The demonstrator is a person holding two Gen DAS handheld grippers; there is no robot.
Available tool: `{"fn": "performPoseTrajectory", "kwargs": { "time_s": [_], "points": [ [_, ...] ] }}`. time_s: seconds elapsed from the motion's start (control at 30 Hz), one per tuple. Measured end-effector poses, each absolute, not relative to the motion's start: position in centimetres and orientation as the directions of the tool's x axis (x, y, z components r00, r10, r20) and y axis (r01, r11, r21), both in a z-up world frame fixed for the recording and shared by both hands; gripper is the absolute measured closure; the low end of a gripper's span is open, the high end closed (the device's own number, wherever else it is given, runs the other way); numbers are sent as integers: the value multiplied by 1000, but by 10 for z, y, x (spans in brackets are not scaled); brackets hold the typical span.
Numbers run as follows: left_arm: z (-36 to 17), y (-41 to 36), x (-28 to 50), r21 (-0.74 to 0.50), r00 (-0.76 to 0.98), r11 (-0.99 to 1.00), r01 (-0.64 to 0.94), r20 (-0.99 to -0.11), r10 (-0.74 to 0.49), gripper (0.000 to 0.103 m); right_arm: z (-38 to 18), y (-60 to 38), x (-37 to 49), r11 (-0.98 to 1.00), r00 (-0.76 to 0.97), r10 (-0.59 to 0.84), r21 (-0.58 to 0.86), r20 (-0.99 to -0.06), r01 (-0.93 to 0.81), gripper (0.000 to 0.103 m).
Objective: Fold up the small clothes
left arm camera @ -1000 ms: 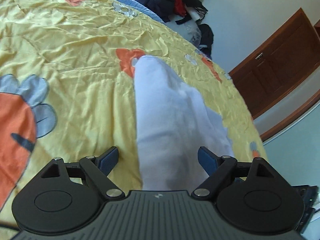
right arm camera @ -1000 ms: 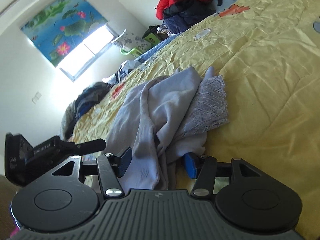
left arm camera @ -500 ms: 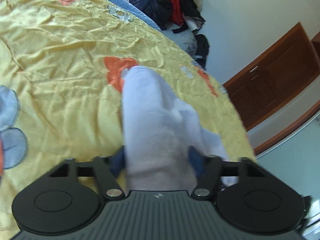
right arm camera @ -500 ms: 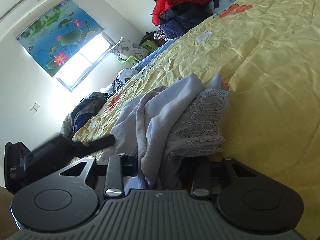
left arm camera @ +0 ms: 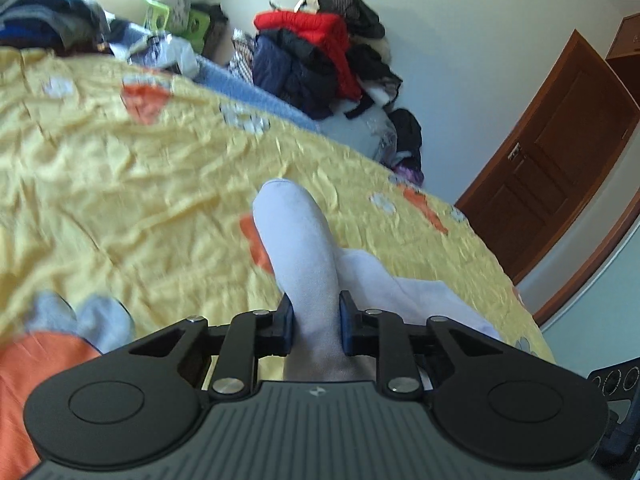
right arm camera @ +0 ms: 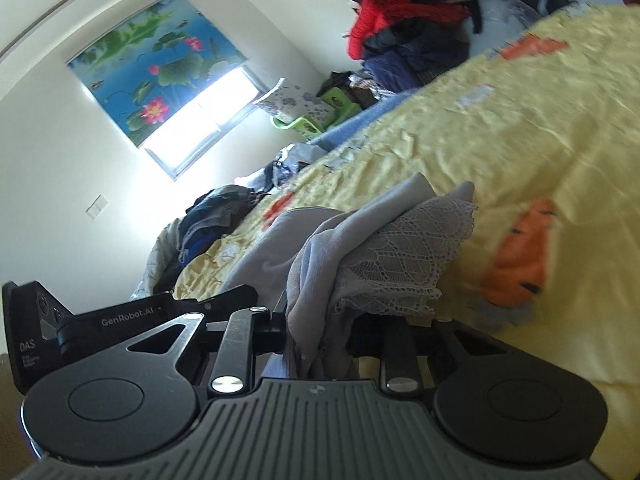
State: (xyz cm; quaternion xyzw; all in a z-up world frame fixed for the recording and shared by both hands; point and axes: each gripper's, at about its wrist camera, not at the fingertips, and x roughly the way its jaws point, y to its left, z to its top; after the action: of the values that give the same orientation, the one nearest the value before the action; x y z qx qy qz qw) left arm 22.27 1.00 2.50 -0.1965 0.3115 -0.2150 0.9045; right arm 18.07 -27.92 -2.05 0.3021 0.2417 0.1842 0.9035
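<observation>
Left claw: my left gripper point(left arm camera: 316, 320), wide apart a second ago, has closed its blue pads on the pale lilac soft cotton garment point(left arm camera: 308, 264), now a narrow ridge between them.
Right claw: my right gripper point(right arm camera: 320, 324) has likewise closed on the bunched end with the white lace trim point(right arm camera: 404, 260), which now stands above its fingers.
Height: both claws have risen; the wrinkled yellow quilt with orange carrots point(left arm camera: 120, 184) sits lower ahead, blurred.

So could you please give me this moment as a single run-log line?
left hand-held gripper: shut on pale garment | right hand-held gripper: shut on lace-trimmed garment | surface: yellow bedspread | fold: not yet made
</observation>
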Motion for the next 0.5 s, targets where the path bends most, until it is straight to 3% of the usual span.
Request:
{"fn": "performPoseTrajectory", "kwargs": {
  "time_s": [0.13, 0.3, 0.5],
  "points": [
    [35, 31, 221, -448, 736, 855, 260, -481, -476, 81, -12, -257, 186, 755, 807, 502, 613, -311, -234, 73],
    [-1, 47, 227, -430, 661, 889, 159, -622, -420, 81, -33, -242, 193, 763, 735, 515, 627, -442, -158, 64],
    [-6, 68, 199, -436, 678, 887, 154, -607, -416, 72, -43, -249, 160, 757, 710, 528, 638, -466, -144, 57]
  ]
}}
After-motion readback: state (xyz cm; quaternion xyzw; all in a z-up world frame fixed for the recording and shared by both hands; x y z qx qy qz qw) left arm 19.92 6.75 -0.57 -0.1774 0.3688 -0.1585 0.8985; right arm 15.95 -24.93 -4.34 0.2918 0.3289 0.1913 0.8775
